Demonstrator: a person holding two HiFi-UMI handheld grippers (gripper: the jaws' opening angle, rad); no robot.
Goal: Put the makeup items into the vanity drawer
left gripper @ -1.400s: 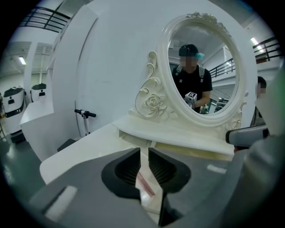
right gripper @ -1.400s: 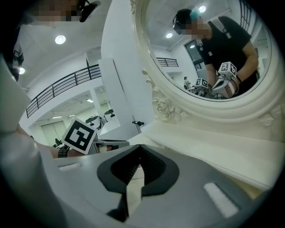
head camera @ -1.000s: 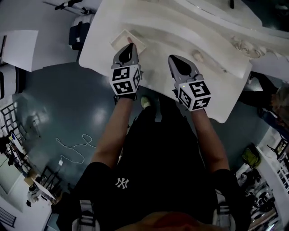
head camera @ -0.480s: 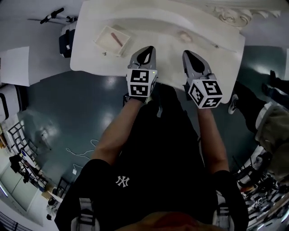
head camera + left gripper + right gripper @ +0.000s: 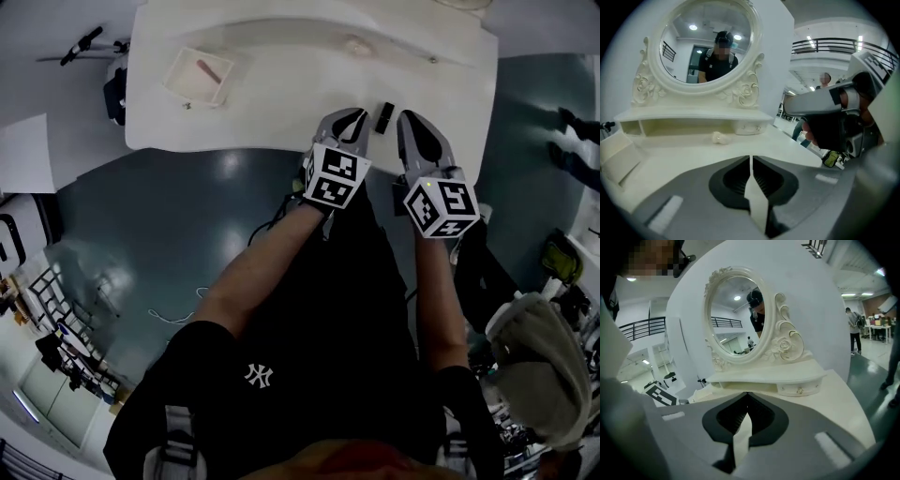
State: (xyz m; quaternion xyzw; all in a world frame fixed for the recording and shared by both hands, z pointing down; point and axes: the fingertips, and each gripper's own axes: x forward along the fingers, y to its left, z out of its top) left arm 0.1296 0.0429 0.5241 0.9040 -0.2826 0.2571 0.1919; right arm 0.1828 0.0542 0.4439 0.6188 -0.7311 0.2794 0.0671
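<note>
Only in the head view are a shallow white tray (image 5: 187,79) with a pink stick (image 5: 209,70) in it, at the bench's (image 5: 262,117) far left, and a small dark item (image 5: 383,115) seen. The oval mirror (image 5: 708,42) is shown only in the gripper views. The left hand-held gripper (image 5: 345,127) and the right hand-held gripper (image 5: 417,131) are held fully closed with nothing gripped, the dark item lying between them.

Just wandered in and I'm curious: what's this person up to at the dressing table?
A person stands at a white vanity table, holding a left gripper and right gripper. Both have their fingers shut on nothing, near the table's front edge. A small dark item lies between them; a pink stick sits in a tray farther left.
</note>
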